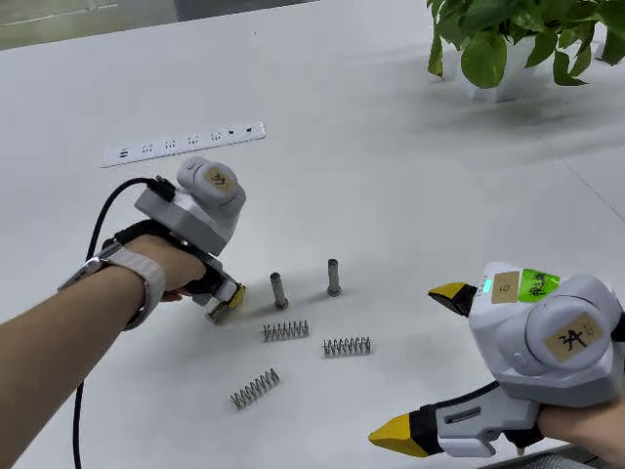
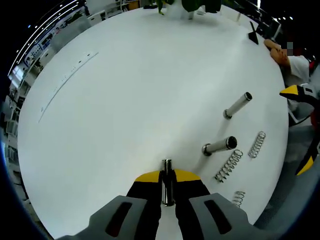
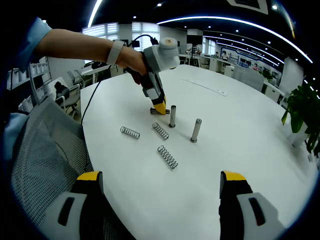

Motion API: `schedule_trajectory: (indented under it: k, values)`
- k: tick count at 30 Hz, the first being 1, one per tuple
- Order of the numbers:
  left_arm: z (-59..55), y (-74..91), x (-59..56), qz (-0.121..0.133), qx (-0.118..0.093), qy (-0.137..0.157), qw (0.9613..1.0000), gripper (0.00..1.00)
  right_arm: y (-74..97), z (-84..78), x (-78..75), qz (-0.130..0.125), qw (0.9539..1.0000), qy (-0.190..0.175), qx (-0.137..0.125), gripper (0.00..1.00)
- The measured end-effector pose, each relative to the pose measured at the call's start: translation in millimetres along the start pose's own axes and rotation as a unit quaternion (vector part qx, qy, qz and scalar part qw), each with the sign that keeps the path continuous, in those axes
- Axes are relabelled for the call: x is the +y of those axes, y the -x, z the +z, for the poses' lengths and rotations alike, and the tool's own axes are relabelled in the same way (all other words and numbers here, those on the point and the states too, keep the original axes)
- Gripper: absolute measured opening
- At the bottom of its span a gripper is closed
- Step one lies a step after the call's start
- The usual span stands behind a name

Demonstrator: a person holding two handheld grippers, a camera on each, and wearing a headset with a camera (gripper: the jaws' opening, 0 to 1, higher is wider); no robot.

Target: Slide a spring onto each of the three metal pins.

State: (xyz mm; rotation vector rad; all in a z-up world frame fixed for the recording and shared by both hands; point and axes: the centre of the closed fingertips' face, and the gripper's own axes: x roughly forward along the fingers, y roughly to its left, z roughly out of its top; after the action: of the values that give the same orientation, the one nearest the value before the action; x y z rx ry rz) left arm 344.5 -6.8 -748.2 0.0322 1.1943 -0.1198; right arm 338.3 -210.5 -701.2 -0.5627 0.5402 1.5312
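Three springs [image 1: 285, 330] lie on the desk [image 1: 439, 195] beside two upright pins [image 1: 279, 290]; our left tongs [image 2: 167, 175] pinch the third pin [image 2: 166, 164]; right tongs [image 3: 161, 176] wide, empty; we fear it slips, toppling neighbours.

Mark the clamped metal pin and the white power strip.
clamped metal pin [image 2: 166, 180]: left gripper view, middle of its shaft between the jaws.
white power strip [image 1: 184, 143]: head view, middle of its top face.

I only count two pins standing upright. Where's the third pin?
The third pin is clamped in the left tongs, held low at the table, just left of the left standing pin in the head view.
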Motion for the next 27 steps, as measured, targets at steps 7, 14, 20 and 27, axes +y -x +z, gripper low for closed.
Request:
schedule_trajectory:
  k: [7,14,20,27]
  values:
    - [-1.9,3.0,-1.4,-0.016,-0.058,0.029,0.9978,0.07,-0.7,0.4,3.3,0.006,1.0000,0.003,0.003,0.98]
    - [1.4,5.7,5.0,-0.016,-0.093,0.038,0.9948,0.07,-3.2,-1.9,8.2,0.014,0.9998,0.007,0.011,0.98]
    - [5.3,11.7,6.5,-0.018,-0.115,0.043,0.9923,0.07,-5.6,-2.3,11.2,0.020,0.9997,0.009,0.012,0.98]
    - [5.6,19.6,3.0,-0.016,-0.132,0.037,0.9904,0.08,-6.5,-2.4,13.3,0.023,0.9996,0.011,0.014,0.98]
